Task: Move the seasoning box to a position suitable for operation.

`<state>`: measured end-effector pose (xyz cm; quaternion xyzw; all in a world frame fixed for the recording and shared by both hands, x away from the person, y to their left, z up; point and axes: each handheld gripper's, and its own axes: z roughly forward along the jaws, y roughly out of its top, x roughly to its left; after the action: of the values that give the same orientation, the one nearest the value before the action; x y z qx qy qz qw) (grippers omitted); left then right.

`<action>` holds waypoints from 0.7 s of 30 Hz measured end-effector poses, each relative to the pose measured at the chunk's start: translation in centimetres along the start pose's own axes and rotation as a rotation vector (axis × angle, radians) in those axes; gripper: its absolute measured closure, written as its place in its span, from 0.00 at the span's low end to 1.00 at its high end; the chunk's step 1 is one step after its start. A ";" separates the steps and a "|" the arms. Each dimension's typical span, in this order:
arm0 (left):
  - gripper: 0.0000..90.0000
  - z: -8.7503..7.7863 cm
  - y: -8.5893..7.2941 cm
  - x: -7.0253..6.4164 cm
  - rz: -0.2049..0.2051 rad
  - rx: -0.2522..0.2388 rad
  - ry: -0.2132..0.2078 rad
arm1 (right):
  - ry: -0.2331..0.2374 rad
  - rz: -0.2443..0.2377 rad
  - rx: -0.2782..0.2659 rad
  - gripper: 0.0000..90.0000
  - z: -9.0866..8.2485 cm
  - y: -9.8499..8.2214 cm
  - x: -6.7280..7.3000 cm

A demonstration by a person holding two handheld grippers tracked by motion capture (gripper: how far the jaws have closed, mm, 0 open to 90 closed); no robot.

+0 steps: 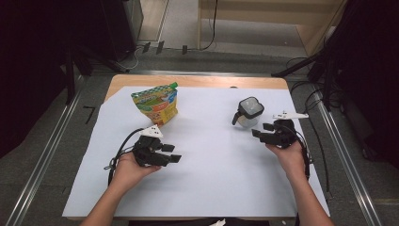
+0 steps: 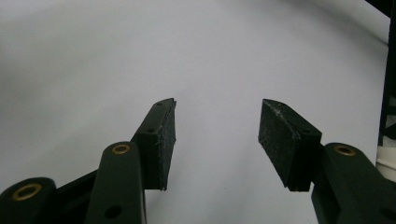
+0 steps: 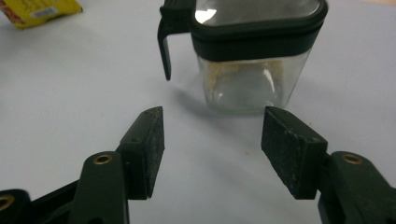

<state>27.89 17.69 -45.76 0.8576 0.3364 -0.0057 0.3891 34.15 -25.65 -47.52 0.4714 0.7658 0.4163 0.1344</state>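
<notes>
Jaws of both the left gripper (image 1: pixel 173 153) and the right gripper (image 1: pixel 261 130) stand wide and empty; the clear glass jar with black lid (image 3: pixel 252 56) is not yet grasped.

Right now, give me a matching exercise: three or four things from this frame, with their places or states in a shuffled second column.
1. jar
2. pouch
3. left gripper
4. right gripper

a. open, above bare white sheet
b. open, just short of the jar
c. upright, far left of the sheet
d. clear glass, black lid and handle

Pairs: 1-d, 2-c, 3-a, 4-b
</notes>
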 end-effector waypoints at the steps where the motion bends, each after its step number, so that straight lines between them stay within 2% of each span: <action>1: 0.52 -0.1 -0.1 0.0 -0.001 0.000 0.005 | 0.002 0.001 -0.001 0.41 0.1 0.2 -0.1; 5: 0.52 -0.6 -0.4 -0.1 -0.016 -0.019 0.007 | -0.019 0.010 -0.001 0.39 0.1 1.2 -0.2; 11: 0.53 -0.6 -0.4 -0.2 -0.015 -0.020 0.006 | -0.023 -0.015 -0.017 0.32 0.5 2.8 -0.5; 15: 0.52 -0.5 -0.4 -0.3 -0.017 -0.025 0.001 | -0.030 0.005 0.021 0.19 1.9 3.1 -1.1; 19: 0.52 -0.3 -0.4 -0.5 -0.016 -0.023 -0.006 | -0.059 -0.004 0.015 0.18 2.5 2.9 -1.3; 21: 0.53 -0.2 -0.4 -0.5 -0.015 -0.022 -0.010 | -0.059 -0.003 0.008 0.17 2.9 2.8 -1.6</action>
<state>27.22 17.69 -45.74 0.8508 0.3408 -0.0090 0.4000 38.46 -24.92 -47.51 0.4829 0.7637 0.3992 0.1555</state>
